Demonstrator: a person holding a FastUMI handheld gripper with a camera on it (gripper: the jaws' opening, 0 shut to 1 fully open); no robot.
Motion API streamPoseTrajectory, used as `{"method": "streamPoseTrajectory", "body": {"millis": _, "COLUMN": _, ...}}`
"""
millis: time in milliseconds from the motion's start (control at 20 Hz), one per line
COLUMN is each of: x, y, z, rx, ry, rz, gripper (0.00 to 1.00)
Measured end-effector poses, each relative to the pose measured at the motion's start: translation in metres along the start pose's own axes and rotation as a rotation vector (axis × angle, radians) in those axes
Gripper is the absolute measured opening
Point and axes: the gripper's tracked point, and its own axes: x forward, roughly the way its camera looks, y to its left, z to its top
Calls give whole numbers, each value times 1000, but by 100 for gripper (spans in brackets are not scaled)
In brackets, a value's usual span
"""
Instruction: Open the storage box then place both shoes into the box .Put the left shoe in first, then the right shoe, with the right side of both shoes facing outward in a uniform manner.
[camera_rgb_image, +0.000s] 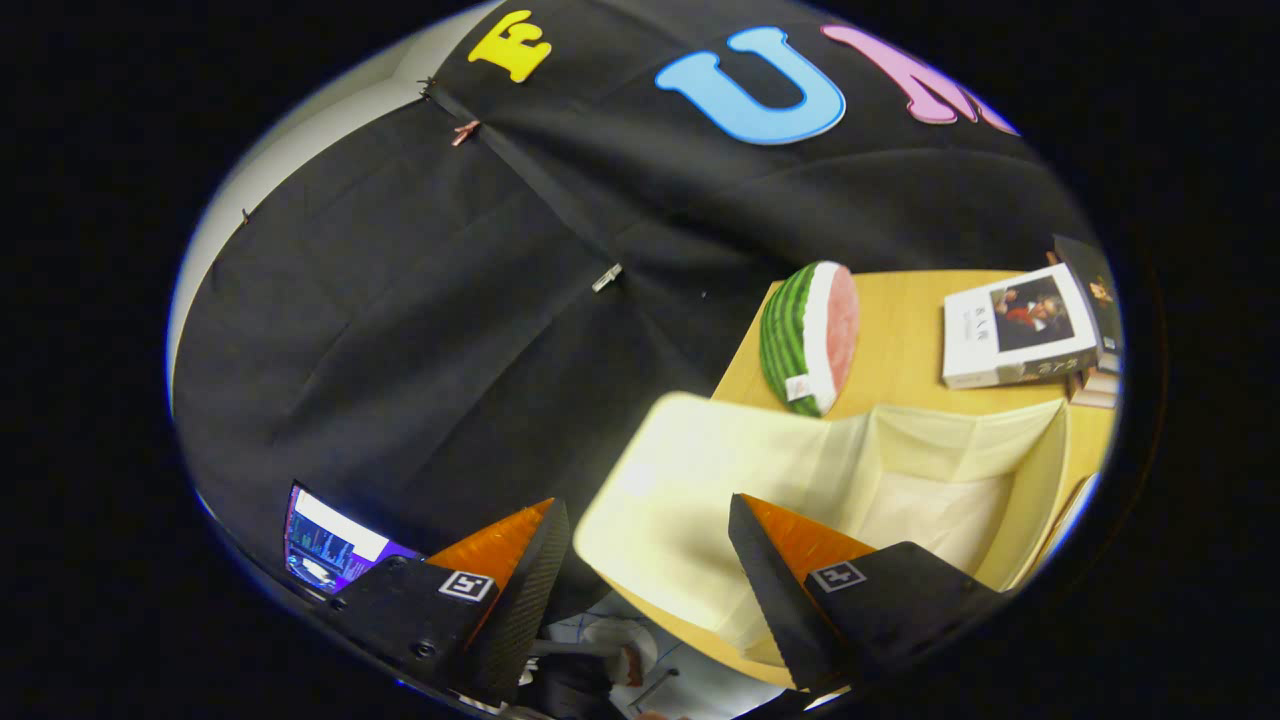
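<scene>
I see gripper (648, 520) fingers spread, gripping nothing. Storage box (700, 470) open, just ahead of fingers. Watermelon slice (810, 335) beyond box; book (1015, 330) beside slice.

The wooden worktop (905, 350) carries an open pale-yellow storage box (700, 480); just behind the box lie a watermelon-slice toy (808, 335) and some books (1020, 325).

watermelon slice toy (808, 338) | book (1018, 327) | table (900, 350) | possibly monitor (330, 548)

Likely a recording booth, black cloth wall (420, 330), wooden table (900, 340), lit monitor (330, 548)
</scene>
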Motion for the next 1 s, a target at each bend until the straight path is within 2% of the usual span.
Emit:
{"method": "streamPoseTrajectory", "body": {"millis": 200, "x": -51, "y": -36, "z": 41, "rx": -53, "ry": -156, "rz": -84, "gripper": 98}}
{"method": "streamPoseTrajectory", "body": {"millis": 450, "x": -132, "y": -103, "z": 72, "rx": -125, "ry": -317, "rz": -266, "gripper": 98}}
{"method": "streamPoseTrajectory", "body": {"millis": 700, "x": -177, "y": -183, "z": 45, "rx": -108, "ry": -322, "rz": -446, "gripper": 98}}
{"method": "streamPoseTrajectory", "body": {"millis": 1000, "x": -240, "y": -270, "z": -18, "rx": -43, "ry": -199, "rz": -636, "gripper": 98}}
